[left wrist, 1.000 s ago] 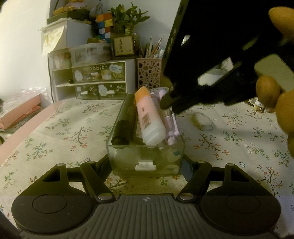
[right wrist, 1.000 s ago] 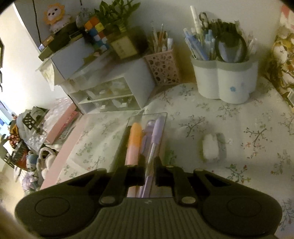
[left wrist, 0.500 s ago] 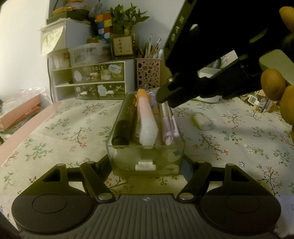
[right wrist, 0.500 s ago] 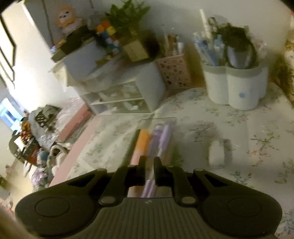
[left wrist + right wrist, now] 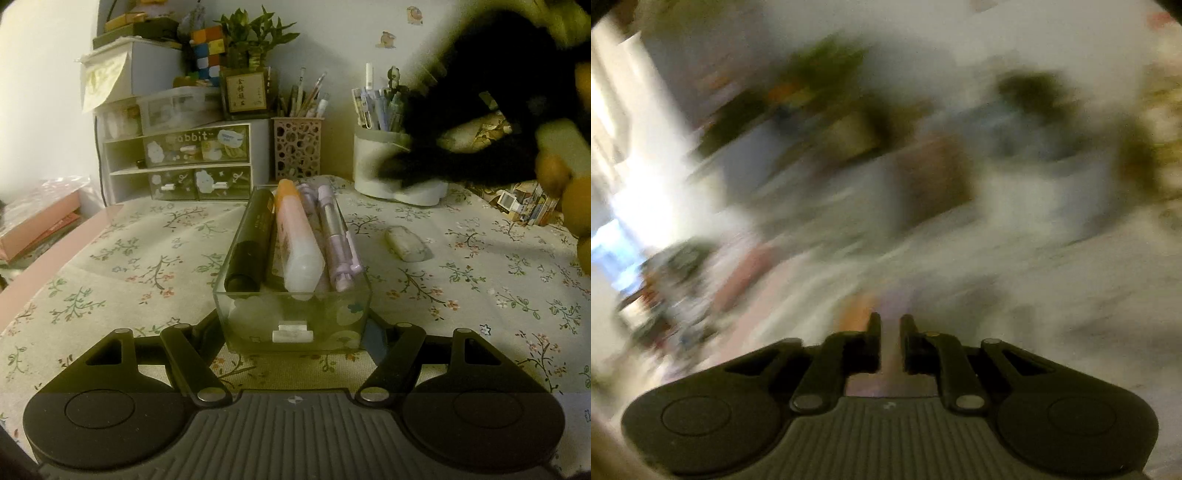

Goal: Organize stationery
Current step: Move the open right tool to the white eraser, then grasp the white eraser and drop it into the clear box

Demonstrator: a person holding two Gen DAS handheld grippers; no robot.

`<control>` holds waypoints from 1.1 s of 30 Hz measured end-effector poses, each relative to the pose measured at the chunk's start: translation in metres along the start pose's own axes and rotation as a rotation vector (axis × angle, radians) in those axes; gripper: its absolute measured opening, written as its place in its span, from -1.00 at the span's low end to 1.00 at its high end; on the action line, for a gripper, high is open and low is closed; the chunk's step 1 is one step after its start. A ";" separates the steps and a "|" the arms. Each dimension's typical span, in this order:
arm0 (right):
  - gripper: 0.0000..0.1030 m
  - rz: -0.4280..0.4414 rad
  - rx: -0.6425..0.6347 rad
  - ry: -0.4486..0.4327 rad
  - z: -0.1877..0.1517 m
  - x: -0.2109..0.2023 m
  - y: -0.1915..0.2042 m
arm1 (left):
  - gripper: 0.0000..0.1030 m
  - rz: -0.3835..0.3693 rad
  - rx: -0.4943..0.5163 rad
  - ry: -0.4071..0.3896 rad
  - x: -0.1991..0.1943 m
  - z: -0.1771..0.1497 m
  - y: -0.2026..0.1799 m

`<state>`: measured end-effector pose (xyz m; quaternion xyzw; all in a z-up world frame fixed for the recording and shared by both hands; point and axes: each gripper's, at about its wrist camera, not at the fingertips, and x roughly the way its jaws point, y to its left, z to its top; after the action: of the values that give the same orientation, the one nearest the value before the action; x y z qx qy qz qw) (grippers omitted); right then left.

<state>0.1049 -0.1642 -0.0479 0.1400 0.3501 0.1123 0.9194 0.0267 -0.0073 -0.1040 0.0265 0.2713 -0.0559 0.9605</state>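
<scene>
A clear plastic box (image 5: 295, 321) stands on the flowered cloth, and my left gripper (image 5: 295, 332) is shut on its near end, one finger on each side. In the box lie a black marker (image 5: 251, 240), an orange-capped white tube (image 5: 295, 236) and purple pens (image 5: 336, 236). A pale eraser (image 5: 406, 243) lies on the cloth to the right of the box. My right gripper (image 5: 890, 321) is opening, with a narrow gap between its jaws and nothing in it. Its view is heavily blurred. In the left wrist view it is a dark blur at the upper right, held by a hand (image 5: 569, 206).
Along the back wall stand a white drawer unit (image 5: 184, 162), a pink mesh pen cup (image 5: 297, 147) and a white pen holder (image 5: 384, 170) full of pens. A pink box (image 5: 37, 221) lies at the left edge. Small books (image 5: 524, 203) are stacked at the right.
My right gripper has drawn up and to the right, away from the box, and its jaws have parted slightly. The purple pen it was over now lies in the box. The left gripper has kept still.
</scene>
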 end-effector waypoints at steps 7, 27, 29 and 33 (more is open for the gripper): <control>-0.32 -0.155 -0.213 -0.001 -0.035 0.007 -0.027 | 0.40 -0.001 -0.001 -0.001 0.000 0.000 0.000; -0.58 0.008 -0.149 -0.055 0.004 -0.007 -0.005 | 0.40 -0.001 0.001 -0.001 0.000 0.000 0.000; -0.58 0.087 -0.142 -0.034 0.014 -0.004 0.001 | 0.40 -0.001 0.001 -0.001 0.000 0.000 0.000; -0.58 0.187 -0.126 0.037 0.032 0.013 0.013 | 0.40 -0.001 0.002 -0.001 0.000 -0.001 -0.001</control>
<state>0.1344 -0.1537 -0.0284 0.1120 0.3445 0.2220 0.9053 0.0262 -0.0078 -0.1043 0.0271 0.2706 -0.0565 0.9607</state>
